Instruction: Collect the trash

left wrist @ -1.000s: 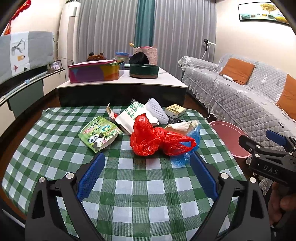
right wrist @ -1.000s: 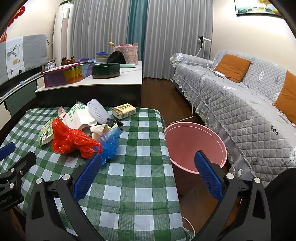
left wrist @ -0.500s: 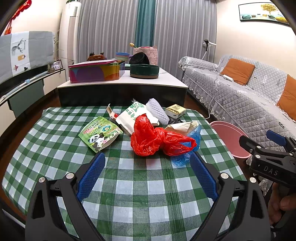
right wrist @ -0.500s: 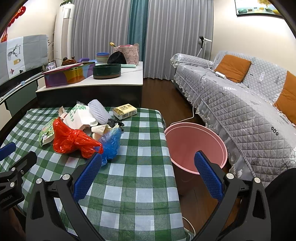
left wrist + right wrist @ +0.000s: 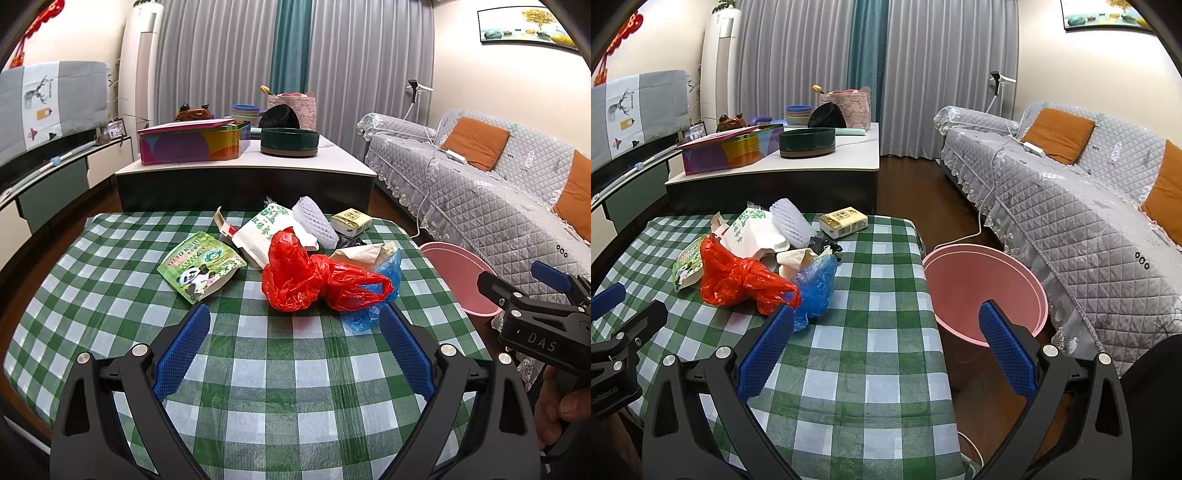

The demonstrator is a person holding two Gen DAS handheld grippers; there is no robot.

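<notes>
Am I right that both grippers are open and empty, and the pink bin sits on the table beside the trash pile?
Not quite. The pink bin stands on the floor off the table's right edge, as the right wrist view shows. The rest holds: left gripper and right gripper are open and empty, with the trash pile on the table.

Even, bright indoor light, soft faint shadows, sharp focus throughout, strong fisheye bending at edges, dark vignetted corners.

two plastic bags (image 5: 317, 280) — one pink bin (image 5: 982, 291).
</notes>
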